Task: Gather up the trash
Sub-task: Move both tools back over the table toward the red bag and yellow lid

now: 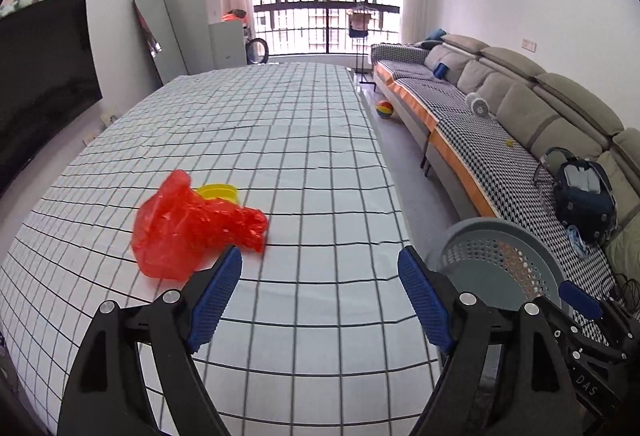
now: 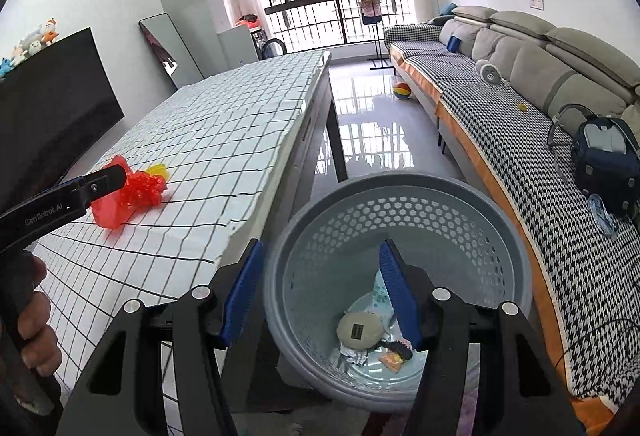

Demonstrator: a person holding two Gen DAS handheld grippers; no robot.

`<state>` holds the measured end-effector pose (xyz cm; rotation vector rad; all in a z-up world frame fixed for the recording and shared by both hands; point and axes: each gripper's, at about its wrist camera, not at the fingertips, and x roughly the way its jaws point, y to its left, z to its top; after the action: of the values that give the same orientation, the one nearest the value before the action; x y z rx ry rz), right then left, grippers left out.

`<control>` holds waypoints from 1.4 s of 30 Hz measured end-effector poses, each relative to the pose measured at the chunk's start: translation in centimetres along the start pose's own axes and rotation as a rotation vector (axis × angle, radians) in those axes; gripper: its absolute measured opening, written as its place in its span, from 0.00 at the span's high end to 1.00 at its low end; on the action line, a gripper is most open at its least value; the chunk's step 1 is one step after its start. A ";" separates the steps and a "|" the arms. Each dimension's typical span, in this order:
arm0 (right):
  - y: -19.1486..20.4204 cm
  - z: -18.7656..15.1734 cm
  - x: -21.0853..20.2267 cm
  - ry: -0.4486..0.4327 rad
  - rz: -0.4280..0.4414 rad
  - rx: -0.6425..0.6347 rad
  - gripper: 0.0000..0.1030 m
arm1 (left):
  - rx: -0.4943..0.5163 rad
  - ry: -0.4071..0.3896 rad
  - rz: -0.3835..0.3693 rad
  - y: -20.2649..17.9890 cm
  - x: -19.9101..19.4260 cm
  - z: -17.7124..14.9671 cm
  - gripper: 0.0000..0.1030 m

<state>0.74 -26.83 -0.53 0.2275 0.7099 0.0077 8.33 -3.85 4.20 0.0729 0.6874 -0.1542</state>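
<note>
A crumpled red plastic bag (image 1: 192, 228) lies on the checked tablecloth (image 1: 300, 155), with a yellow piece (image 1: 218, 191) just behind it. My left gripper (image 1: 320, 254) hovers above the cloth, open and holding nothing, the bag just beyond its left fingertip. A grey perforated basket (image 1: 500, 260) stands on the floor past the table's right edge. In the right wrist view my right gripper (image 2: 320, 248) hangs open over the basket (image 2: 400, 183), nothing between its pads. Several bits of trash, including a round beige disc (image 2: 360, 330), lie in it. The red bag (image 2: 128, 195) shows beside a left finger (image 2: 100, 183).
A long sofa (image 1: 520, 107) with a houndstooth cover runs along the right, a dark backpack (image 1: 584, 195) on it. A striped ball (image 1: 385, 109) lies on the glossy floor. A television (image 1: 44, 75) and a leaning mirror (image 1: 160, 35) stand left. A hand (image 2: 36, 316) grips the left handle.
</note>
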 end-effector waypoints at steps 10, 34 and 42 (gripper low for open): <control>7.2 2.5 1.7 -0.021 0.099 -0.101 0.41 | -0.064 -0.040 0.107 7.6 -0.8 1.2 0.21; 15.1 4.3 5.8 0.026 0.155 -0.203 0.33 | -0.124 0.026 0.136 14.5 4.6 3.0 0.19; 14.6 4.3 5.7 0.031 0.149 -0.204 0.33 | -0.091 0.085 0.152 13.5 8.6 2.5 0.19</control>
<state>8.85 -12.94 1.99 0.0845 0.7165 0.2257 18.66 8.20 0.90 0.0442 0.7703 0.0261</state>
